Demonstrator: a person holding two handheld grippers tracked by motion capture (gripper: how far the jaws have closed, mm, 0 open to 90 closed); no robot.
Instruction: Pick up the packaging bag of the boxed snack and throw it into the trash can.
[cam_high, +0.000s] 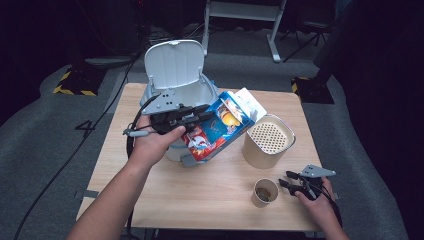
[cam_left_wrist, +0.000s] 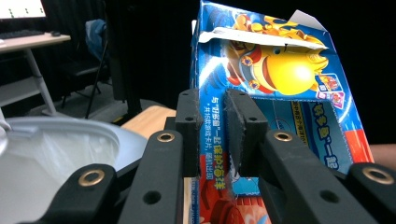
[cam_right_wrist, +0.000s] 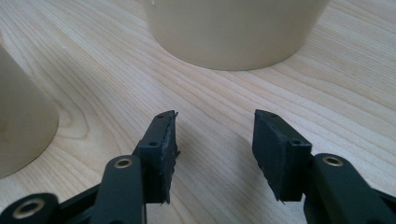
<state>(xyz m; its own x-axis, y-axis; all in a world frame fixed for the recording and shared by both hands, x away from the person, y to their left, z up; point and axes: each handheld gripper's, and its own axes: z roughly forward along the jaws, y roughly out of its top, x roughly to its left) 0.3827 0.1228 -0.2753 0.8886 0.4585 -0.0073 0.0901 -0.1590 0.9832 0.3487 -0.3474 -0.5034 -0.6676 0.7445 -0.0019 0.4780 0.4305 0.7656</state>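
A blue cartoon-printed cardboard box (cam_high: 220, 125) with its top flaps open hangs tilted over the front rim of a white bin (cam_high: 197, 92). My left gripper (cam_high: 202, 114) is shut on the box's side panel. In the left gripper view the two pads (cam_left_wrist: 210, 112) pinch the edge of the box (cam_left_wrist: 280, 70), with the bin's white liner (cam_left_wrist: 56, 154) below to the left. My right gripper (cam_high: 286, 180) rests low at the table's front right, just right of a paper cup (cam_high: 265, 192). Its jaws (cam_right_wrist: 215, 135) stand apart with only bare wood between them.
The bin's lid (cam_high: 175, 65) stands open at the back. A beige round container (cam_high: 268, 140) with a perforated top sits right of the box; its wall (cam_right_wrist: 233, 32) faces the right gripper, and the cup (cam_right_wrist: 18, 126) is to its left. The wooden table (cam_high: 210, 195) has room in front.
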